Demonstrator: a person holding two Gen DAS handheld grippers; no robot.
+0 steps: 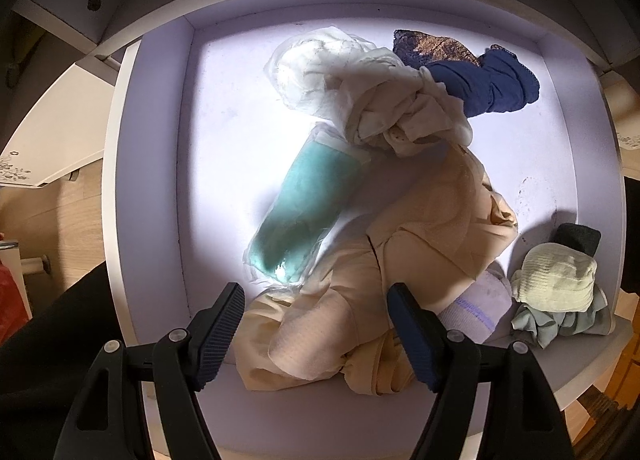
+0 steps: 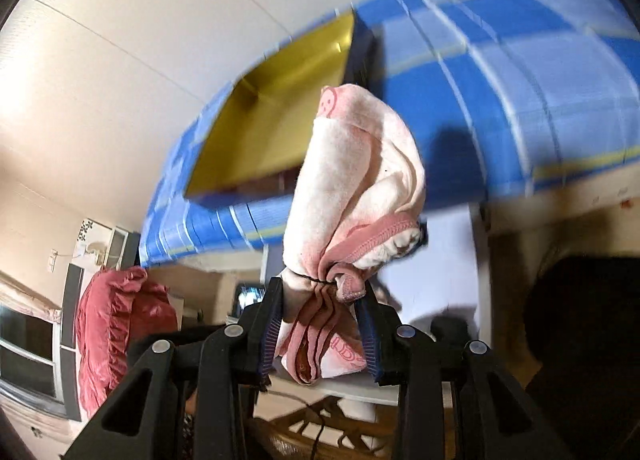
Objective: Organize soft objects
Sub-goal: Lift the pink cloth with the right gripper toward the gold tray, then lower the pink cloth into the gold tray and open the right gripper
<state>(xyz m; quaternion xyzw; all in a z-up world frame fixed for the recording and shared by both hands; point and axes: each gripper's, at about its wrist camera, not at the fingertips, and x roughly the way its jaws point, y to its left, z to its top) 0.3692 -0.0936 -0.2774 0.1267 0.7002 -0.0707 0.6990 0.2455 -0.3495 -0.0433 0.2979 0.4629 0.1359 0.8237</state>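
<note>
Right wrist | right gripper (image 2: 322, 292) clamps pink cloth (image 2: 356, 171); blue bedspread (image 2: 500, 99) beyond

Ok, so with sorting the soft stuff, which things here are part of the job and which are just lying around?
Part of the job:
- pink and white cloth, clamped in the right gripper
- beige garments in the drawer
- teal bundle
- navy lace garment
- pale green sock

Lying about:
- yellow box
- red cushion

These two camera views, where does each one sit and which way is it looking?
Left wrist: on the left gripper, looking straight down into a white drawer of clothes; its open black fingers show.
Right wrist: on the right gripper, tilted toward a blue checked bed, fingers clamping a pink cloth bundle.
Shared: nothing that I can tell.
</note>
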